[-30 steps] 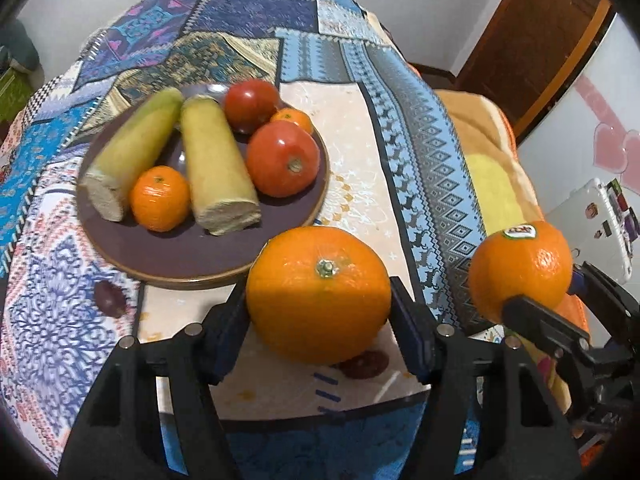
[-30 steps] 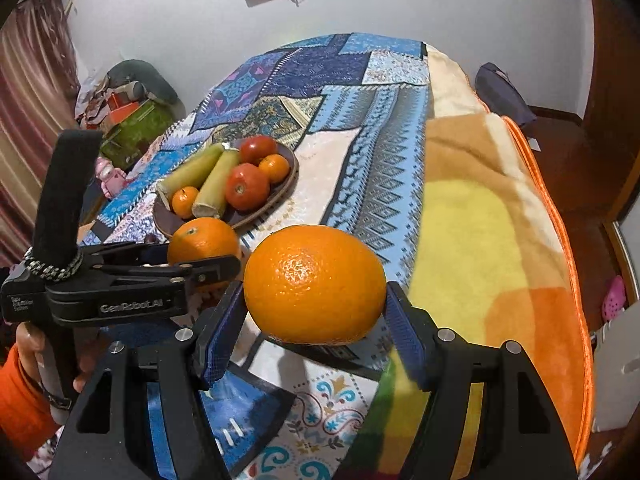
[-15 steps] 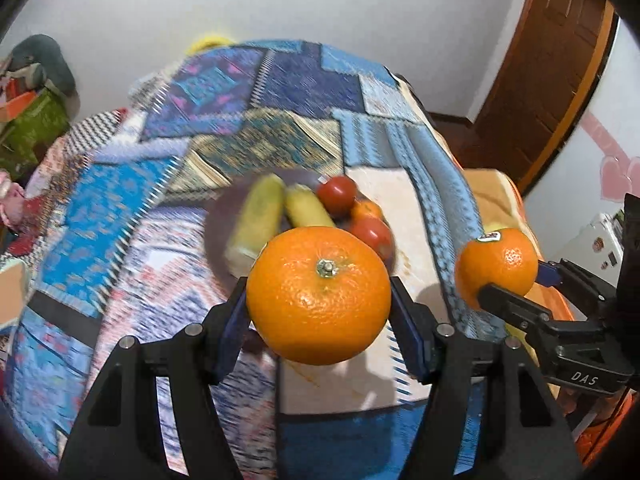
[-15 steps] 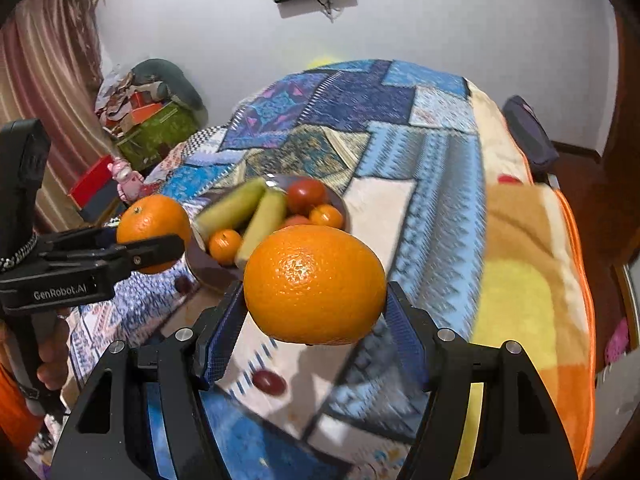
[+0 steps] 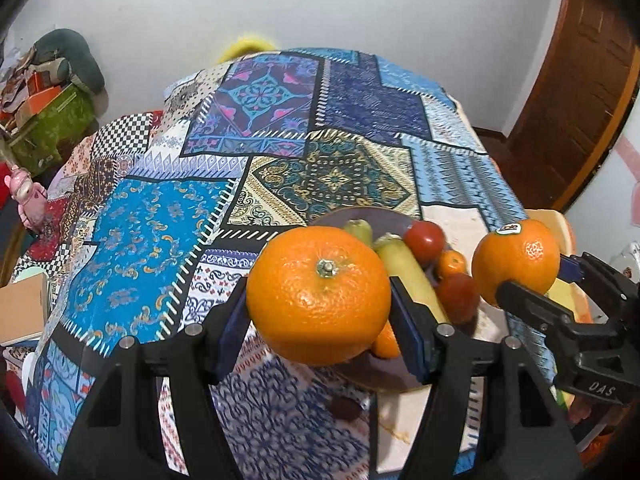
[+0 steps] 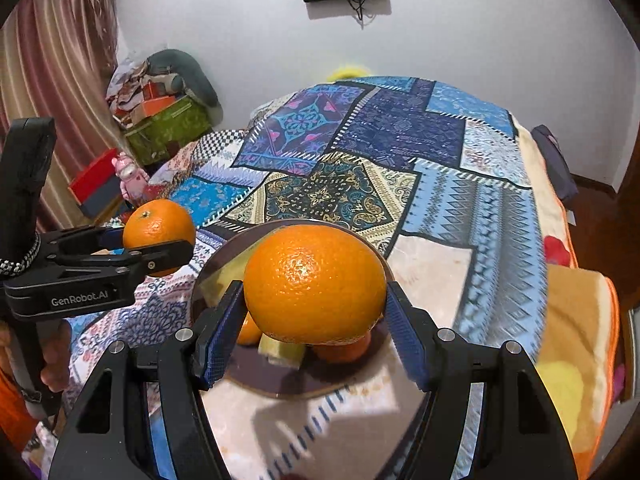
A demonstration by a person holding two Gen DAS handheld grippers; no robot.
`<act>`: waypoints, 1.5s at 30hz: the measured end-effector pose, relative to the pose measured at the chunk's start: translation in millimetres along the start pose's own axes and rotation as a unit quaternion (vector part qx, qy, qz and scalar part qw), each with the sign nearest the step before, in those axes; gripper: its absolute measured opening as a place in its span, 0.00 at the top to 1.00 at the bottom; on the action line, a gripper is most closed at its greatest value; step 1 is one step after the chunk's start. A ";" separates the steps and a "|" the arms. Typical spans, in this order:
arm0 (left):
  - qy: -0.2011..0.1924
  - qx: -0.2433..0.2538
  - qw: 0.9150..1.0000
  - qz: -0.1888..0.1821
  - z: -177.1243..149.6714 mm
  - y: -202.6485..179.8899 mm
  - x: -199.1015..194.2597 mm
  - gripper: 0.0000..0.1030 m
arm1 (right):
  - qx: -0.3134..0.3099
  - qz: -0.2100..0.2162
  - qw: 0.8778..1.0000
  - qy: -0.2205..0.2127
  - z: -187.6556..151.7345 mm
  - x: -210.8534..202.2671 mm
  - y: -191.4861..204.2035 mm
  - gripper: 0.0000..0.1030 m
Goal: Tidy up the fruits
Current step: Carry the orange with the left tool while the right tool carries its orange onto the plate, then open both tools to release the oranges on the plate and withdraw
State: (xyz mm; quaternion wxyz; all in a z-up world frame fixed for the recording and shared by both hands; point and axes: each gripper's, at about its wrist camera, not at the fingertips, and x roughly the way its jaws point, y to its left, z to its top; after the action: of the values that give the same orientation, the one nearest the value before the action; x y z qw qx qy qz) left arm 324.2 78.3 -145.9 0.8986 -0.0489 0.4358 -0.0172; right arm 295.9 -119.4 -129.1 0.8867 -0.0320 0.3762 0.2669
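My left gripper (image 5: 319,314) is shut on a large orange (image 5: 318,295) and holds it in the air above the patchwork cloth. My right gripper (image 6: 314,312) is shut on a second large orange (image 6: 314,282), held over the brown plate (image 6: 304,382). The plate (image 5: 384,218) carries two yellow-green bananas (image 5: 404,264), tomatoes (image 5: 425,237) and small oranges (image 5: 451,263), partly hidden behind the held fruit. Each view shows the other gripper with its orange: the right one in the left wrist view (image 5: 516,261), the left one in the right wrist view (image 6: 159,232).
The patchwork cloth (image 5: 280,152) covers the whole table. An orange and yellow blanket (image 6: 576,340) lies on the right side. A small dark fruit (image 5: 345,408) lies on the cloth near the plate. Boxes and clutter (image 6: 160,120) stand at the far left wall.
Both grippers have lifted and tilted up with their oranges. The plate now sits lower and partly behind the held fruit, and more of the far table and wall shows.
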 end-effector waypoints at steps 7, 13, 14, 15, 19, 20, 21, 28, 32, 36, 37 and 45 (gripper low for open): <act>0.017 -0.014 1.000 0.003 10.2 10.3 33.2 0.37 | -0.011 -0.012 1.000 0.022 8.3 31.2 1.4 0.36; 0.026 -0.012 1.000 0.004 14.9 9.7 52.7 0.37 | -0.012 -0.014 0.999 0.030 11.5 43.7 -1.5 0.36; 0.028 -0.012 1.000 0.003 15.0 9.1 55.3 0.37 | -0.013 -0.014 0.999 0.028 11.7 43.7 -1.3 0.36; 0.031 -0.012 0.999 0.003 14.5 8.6 58.1 0.37 | -0.014 -0.014 0.999 0.028 12.0 43.3 -1.0 0.36; 0.032 -0.016 0.999 0.009 12.3 7.8 63.0 0.37 | -0.022 -0.015 0.999 0.031 11.3 42.5 0.3 0.36; 0.033 -0.017 0.999 0.008 12.3 8.4 63.0 0.37 | -0.024 -0.016 0.999 0.031 10.2 42.3 0.4 0.36; 0.034 -0.021 0.999 0.007 12.2 9.2 63.1 0.36 | -0.026 -0.016 0.999 0.033 8.9 42.4 0.6 0.36; 0.038 -0.024 0.999 0.004 9.9 11.3 61.9 0.36 | -0.030 -0.011 0.999 0.031 8.1 38.3 3.2 0.35; 0.036 -0.004 0.999 0.014 8.6 5.1 58.5 0.31 | -0.043 -0.020 0.999 0.027 9.5 35.0 7.0 0.35; 0.028 0.005 1.000 0.013 4.4 1.7 52.1 0.26 | -0.041 -0.014 0.999 0.028 9.1 32.4 6.1 0.31; 0.027 0.007 1.000 0.013 3.1 1.1 50.4 0.26 | -0.040 -0.013 0.999 0.027 8.7 31.1 6.0 0.29; 0.008 0.020 1.000 0.010 -1.8 -3.2 21.5 0.26 | -0.027 -0.015 1.000 0.005 2.1 5.1 6.1 0.26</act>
State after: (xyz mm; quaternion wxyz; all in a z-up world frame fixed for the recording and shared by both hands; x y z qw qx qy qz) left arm 336.1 73.4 -163.6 0.8958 -0.0262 0.4434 -0.0172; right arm 297.2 -111.3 -130.2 0.8875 -0.0624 0.3728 0.2637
